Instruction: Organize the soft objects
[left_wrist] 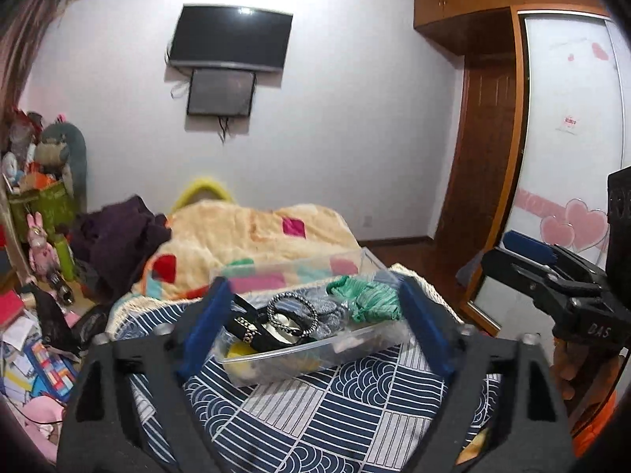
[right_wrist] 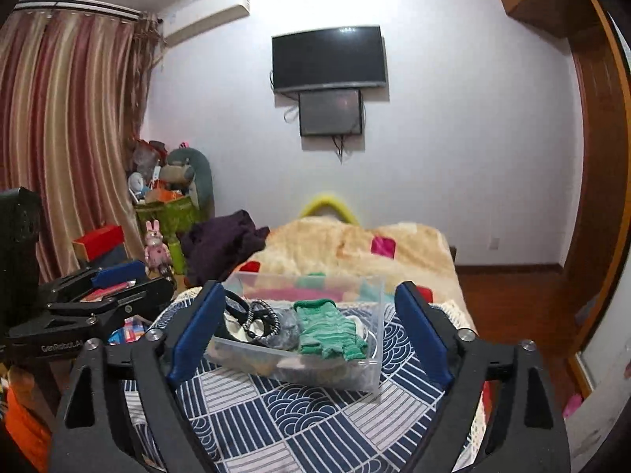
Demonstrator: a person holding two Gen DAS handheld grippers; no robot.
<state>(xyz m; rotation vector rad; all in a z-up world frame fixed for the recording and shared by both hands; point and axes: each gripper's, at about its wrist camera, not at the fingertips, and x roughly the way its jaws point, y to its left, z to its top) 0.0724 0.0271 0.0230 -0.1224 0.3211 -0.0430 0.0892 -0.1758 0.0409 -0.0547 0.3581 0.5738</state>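
A clear plastic bin (left_wrist: 355,339) (right_wrist: 370,370) sits on the blue patterned bedcover (left_wrist: 335,414) (right_wrist: 307,421). Inside lie a green knitted piece (left_wrist: 366,299) (right_wrist: 327,331), a grey knitted piece (left_wrist: 327,315) (right_wrist: 288,327), a black-and-white braided band (left_wrist: 292,311) (right_wrist: 260,319) and a black strap (left_wrist: 244,327). My left gripper (left_wrist: 315,327) is open and empty, held just in front of the bin; it also shows in the right wrist view (right_wrist: 130,276). My right gripper (right_wrist: 311,335) is open and empty, also before the bin; it also shows in the left wrist view (left_wrist: 528,252).
A cream blanket with coloured patches (left_wrist: 256,236) (right_wrist: 355,244) and a dark purple garment (left_wrist: 118,236) (right_wrist: 224,240) lie behind the bin. Cluttered toys and boxes (left_wrist: 39,197) (right_wrist: 165,197) fill the left floor. A wooden wardrobe (left_wrist: 493,118) stands on the right.
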